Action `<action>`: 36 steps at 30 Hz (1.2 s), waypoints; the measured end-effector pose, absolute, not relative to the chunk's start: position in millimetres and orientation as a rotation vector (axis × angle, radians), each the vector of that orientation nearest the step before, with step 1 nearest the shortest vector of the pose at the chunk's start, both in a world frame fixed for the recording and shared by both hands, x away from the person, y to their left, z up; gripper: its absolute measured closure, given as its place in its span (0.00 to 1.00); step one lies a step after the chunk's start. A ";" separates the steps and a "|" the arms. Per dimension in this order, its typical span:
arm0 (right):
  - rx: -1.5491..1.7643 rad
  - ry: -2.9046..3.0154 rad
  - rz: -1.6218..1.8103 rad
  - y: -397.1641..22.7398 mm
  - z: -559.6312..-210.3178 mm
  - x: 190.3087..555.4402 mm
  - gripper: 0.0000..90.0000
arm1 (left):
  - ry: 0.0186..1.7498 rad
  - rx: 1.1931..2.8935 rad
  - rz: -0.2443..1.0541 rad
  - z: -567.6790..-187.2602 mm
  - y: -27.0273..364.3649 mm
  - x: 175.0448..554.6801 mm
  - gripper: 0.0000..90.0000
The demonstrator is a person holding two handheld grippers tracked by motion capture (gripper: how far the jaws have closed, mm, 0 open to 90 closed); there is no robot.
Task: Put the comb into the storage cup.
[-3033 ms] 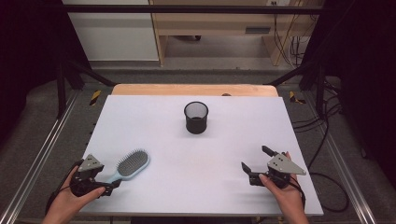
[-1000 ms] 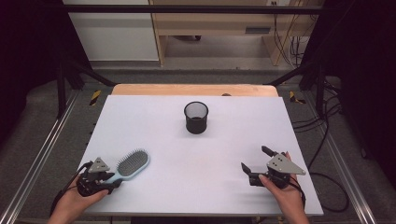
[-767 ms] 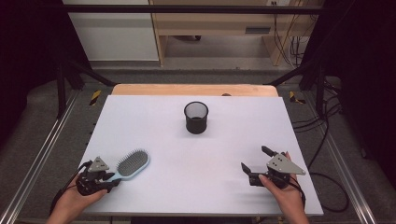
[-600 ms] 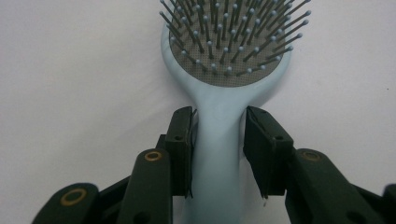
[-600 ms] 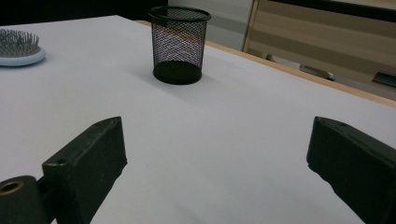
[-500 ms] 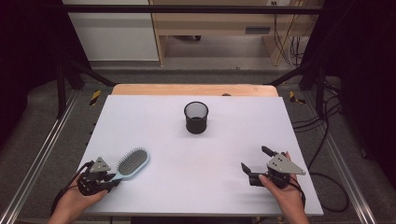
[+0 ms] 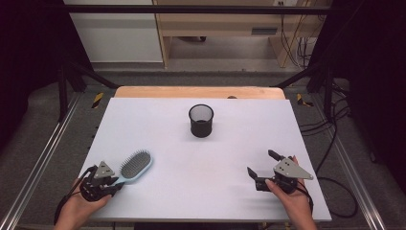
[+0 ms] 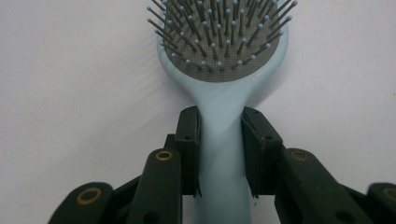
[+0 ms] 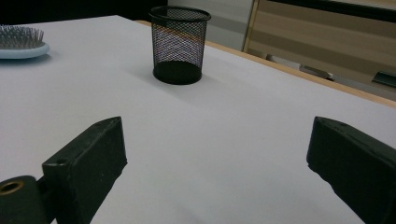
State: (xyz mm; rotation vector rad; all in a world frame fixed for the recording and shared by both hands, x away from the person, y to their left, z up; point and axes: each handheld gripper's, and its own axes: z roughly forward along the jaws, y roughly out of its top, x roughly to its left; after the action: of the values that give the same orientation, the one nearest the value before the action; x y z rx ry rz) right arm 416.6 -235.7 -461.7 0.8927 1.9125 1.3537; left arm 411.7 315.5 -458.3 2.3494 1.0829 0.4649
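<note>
A light blue hairbrush [image 7: 135, 165] lies bristles up on the white table near its front left corner. In the left gripper view the brush head [image 8: 222, 42] points away from me, and the two black jaws press on either side of its handle. My left gripper [image 7: 115, 183] [image 8: 219, 135] is shut on that handle, low at the table. My right gripper [image 7: 261, 162] [image 9: 215, 140] rests at the front right, jaws wide open with nothing between them. It faces a black mesh cup [image 7: 201, 120] [image 9: 180, 44], which stands upright at the middle back. The hairbrush [image 9: 21, 39] shows far left there.
The white table top [image 7: 249, 124] ends at a wooden strip [image 7: 198, 92] along its far side. Metal rails [image 7: 43, 158] run along both sides. Cables [image 7: 335, 143] trail on the floor to the right.
My left gripper has moved in along the brush handle and its jaws now sit against it. The brush head has shifted slightly. The right gripper has stayed still.
</note>
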 end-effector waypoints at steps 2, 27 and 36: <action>0.893 1.912 1.354 -235.9 -461.6 416.6 0.05 | 1.072 2.343 0.485 -456.4 314.6 412.1 0.77; 0.891 1.908 1.381 -232.0 -459.1 416.0 0.05 | 0.879 2.276 0.620 -428.9 227.7 431.0 0.77; 0.945 1.903 1.453 -228.0 -455.9 415.5 0.05 | 0.817 2.229 0.597 -418.3 197.4 430.3 0.77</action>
State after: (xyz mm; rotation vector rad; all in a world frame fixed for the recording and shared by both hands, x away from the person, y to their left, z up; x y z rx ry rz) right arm 415.5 -228.0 -455.9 0.9453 1.9034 1.4535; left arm 430.3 197.4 -418.3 2.2290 0.8170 0.5966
